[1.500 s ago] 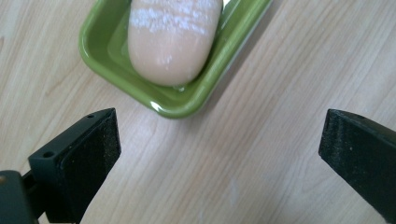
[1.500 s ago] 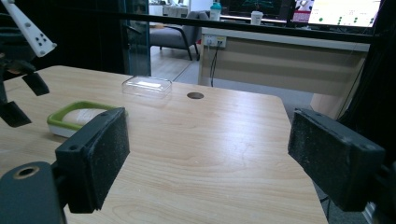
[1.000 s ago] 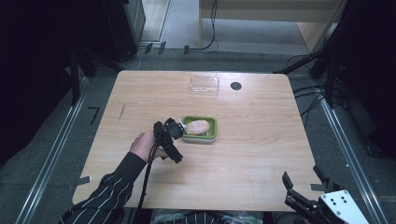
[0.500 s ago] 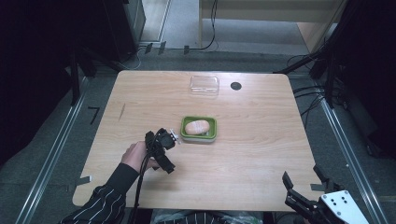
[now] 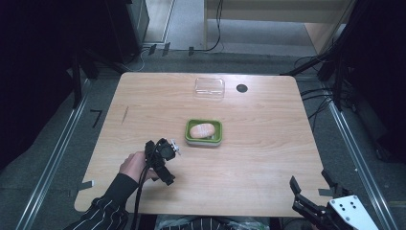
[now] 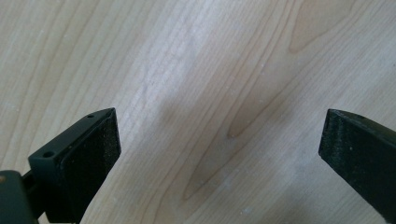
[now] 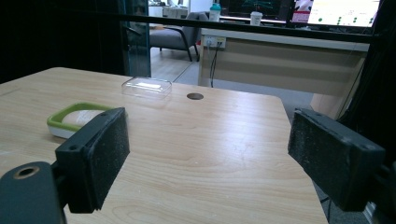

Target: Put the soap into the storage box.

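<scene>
Here the left gripper (image 5: 163,155), jaws wide apart over bare table (image 5: 258,158), sits just near-left of the green tray (image 5: 204,141), much closer than the right gripper (image 5: 316,203), also spread empty, at the near right corner. In the tray a pale soap (image 5: 202,130) lies crosswise. Beyond rests a clear lid (image 5: 209,87).

The bench (image 5: 268,153) is a light wood-grain top with rounded corners. A green dish (image 5: 204,132) holding a pale oval object (image 5: 201,130) sits near the centre. A clear plastic lid (image 5: 209,87) lies near the far edge, just beside a round dark hole (image 5: 242,88).
</scene>
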Tool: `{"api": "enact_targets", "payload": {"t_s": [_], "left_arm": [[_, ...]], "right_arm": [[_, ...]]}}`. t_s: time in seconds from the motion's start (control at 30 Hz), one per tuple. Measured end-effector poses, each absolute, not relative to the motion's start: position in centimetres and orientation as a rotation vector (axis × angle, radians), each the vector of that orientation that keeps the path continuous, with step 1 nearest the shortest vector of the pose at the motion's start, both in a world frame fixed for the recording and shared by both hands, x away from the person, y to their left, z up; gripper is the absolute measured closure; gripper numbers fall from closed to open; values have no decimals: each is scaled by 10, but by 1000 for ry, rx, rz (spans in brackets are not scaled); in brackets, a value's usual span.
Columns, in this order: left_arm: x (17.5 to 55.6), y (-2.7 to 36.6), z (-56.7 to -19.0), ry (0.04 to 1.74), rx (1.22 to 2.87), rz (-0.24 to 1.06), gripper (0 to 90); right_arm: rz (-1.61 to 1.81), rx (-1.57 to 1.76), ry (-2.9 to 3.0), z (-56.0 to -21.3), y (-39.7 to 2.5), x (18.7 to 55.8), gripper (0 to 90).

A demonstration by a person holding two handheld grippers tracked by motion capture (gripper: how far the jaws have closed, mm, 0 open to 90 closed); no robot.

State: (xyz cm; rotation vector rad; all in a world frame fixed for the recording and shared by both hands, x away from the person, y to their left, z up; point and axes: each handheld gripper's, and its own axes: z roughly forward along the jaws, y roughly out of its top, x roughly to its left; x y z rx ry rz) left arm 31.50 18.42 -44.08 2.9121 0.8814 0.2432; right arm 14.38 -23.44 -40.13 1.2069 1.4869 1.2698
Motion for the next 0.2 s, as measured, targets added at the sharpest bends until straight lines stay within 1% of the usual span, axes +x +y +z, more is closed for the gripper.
{"api": "enact_targets", "payload": {"t_s": [0.2], "left_arm": [[317,183,-442,896,2908,239,0]], "right_arm": [[1274,1215,1487,-403,-236,146,132]]}}
